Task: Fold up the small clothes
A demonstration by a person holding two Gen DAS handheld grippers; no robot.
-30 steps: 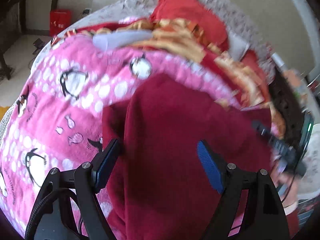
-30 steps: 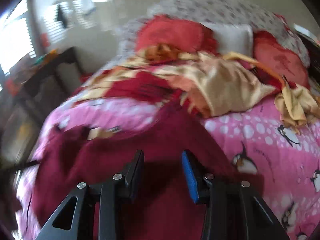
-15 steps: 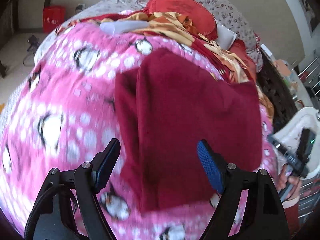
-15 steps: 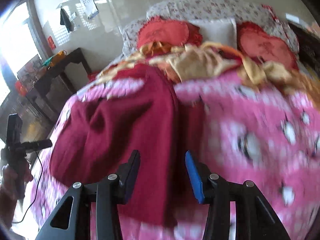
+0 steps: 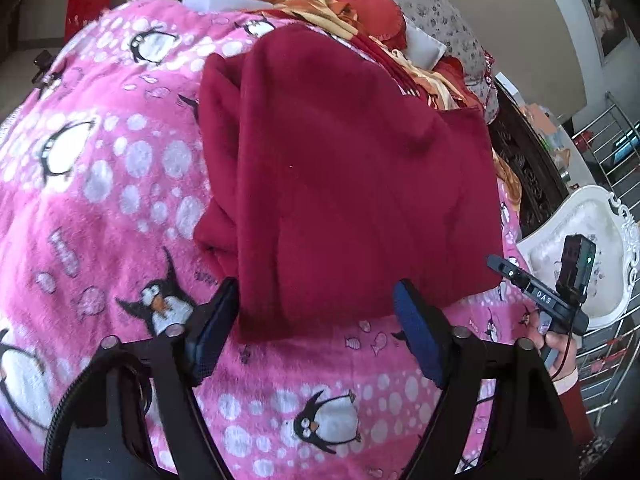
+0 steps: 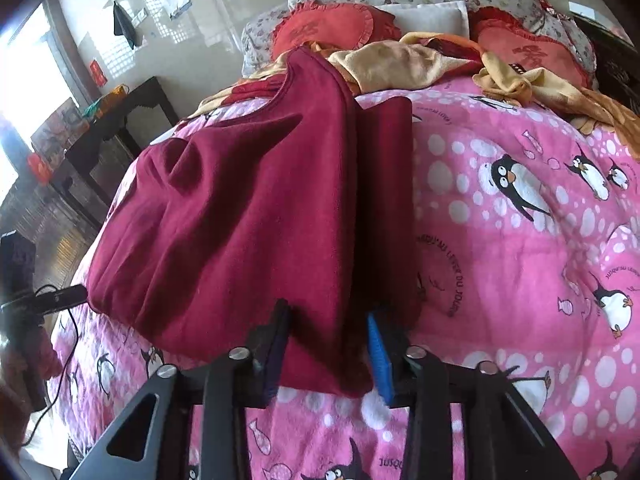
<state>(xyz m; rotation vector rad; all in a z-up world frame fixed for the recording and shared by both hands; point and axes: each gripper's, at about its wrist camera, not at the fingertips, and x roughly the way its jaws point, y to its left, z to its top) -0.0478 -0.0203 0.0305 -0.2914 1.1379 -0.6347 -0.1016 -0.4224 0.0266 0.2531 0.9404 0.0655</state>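
Note:
A dark red fleece garment [image 5: 344, 176] lies folded on the pink penguin blanket [image 5: 104, 208]. It also shows in the right wrist view [image 6: 240, 216], with a narrower folded strip along its right side. My left gripper [image 5: 316, 320] is open, its jaws wide apart at the garment's near edge, holding nothing. My right gripper [image 6: 326, 354] is open, its jaws standing either side of the near hem at the fold, with cloth lying between them ungripped. The right gripper also shows at the right of the left wrist view [image 5: 560, 300].
Red heart cushions [image 6: 332, 28], a white pillow [image 6: 432, 16] and crumpled yellow-orange cloth [image 6: 400, 64] lie at the bed's head. A dark table [image 6: 120, 120] stands left of the bed. A white chair [image 5: 576, 240] and a metal rack [image 5: 616, 152] stand on the other side.
Both grippers have drawn back toward the near edge of the bed, so more blanket shows. The garment now lies flat and folded; the views have steadied.

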